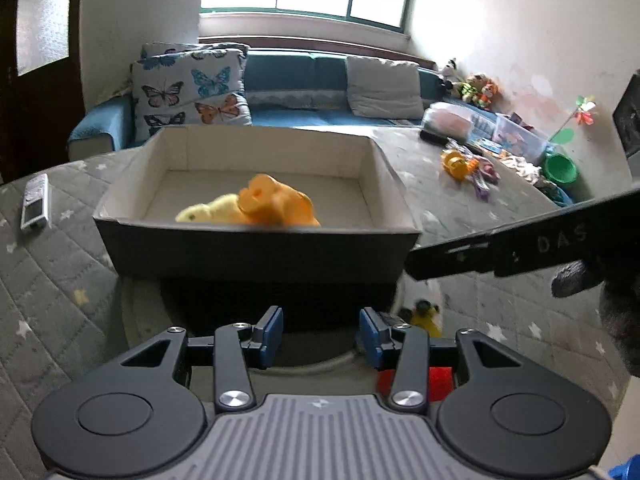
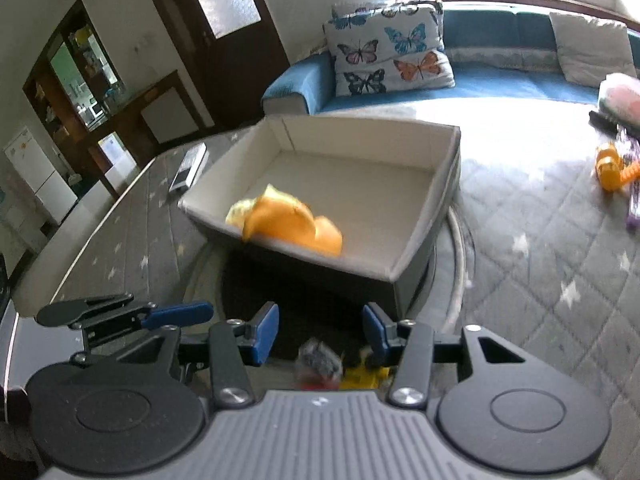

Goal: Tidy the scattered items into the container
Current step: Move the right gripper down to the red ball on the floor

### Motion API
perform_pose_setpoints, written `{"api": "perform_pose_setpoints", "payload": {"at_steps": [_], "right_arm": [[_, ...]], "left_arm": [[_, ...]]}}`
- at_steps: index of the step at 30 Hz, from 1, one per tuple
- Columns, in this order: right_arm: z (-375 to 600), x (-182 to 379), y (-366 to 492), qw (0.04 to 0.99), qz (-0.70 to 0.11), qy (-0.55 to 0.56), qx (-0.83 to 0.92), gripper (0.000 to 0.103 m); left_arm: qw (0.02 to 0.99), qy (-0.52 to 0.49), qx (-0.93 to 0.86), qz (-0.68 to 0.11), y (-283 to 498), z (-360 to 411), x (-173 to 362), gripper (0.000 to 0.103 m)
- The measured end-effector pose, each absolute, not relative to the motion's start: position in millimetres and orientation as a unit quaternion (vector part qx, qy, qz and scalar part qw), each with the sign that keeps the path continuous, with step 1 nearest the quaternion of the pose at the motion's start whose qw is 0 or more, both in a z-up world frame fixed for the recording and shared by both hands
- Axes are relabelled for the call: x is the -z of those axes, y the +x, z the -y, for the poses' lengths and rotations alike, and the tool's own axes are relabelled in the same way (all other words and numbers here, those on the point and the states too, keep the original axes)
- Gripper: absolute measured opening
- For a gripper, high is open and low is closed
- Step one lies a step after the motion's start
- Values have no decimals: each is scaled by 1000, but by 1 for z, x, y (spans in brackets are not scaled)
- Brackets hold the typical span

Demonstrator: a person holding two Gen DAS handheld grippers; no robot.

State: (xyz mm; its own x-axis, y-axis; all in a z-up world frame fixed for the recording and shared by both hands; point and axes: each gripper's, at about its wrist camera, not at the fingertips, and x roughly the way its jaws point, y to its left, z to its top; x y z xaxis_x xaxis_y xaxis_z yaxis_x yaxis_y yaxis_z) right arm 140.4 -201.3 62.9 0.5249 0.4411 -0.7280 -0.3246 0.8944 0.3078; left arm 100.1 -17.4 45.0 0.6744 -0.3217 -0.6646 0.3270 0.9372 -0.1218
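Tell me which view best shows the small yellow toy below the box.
The right wrist view: the small yellow toy lies beside a grey blurred item, just beyond the open right tool. In the left wrist view, the toy peeks past the fingers.

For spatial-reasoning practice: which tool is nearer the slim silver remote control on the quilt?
Left. The slim silver remote control lies ahead-left of both; the left tool sits left of the right tool.
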Motion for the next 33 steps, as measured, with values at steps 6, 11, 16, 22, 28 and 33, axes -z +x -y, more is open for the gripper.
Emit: {"api": "perform_pose_setpoints", "payload": {"at_steps": [6, 11, 16, 22, 28, 33], "right_arm": [[209, -49, 122, 859, -454, 68, -224, 48], [212, -37, 112, 846, -474, 76, -232, 48], [217, -28, 115, 835, -490, 103, -230, 53], [218, -18, 120, 819, -510, 128, -231, 53], [209, -10, 123, 814, -520, 117, -229, 54], [202, -9, 125, 819, -519, 102, -222, 54]], "left_arm": [[905, 17, 200, -374, 87, 26, -35, 46], [896, 27, 216, -387, 82, 31, -25, 46], [887, 38, 234, -397, 78, 37, -17, 46], [878, 50, 254, -402, 74, 45, -13, 46], [875, 49, 259, -407, 77, 48, -9, 46], [871, 45, 262, -412, 80, 50, -4, 46]]}}
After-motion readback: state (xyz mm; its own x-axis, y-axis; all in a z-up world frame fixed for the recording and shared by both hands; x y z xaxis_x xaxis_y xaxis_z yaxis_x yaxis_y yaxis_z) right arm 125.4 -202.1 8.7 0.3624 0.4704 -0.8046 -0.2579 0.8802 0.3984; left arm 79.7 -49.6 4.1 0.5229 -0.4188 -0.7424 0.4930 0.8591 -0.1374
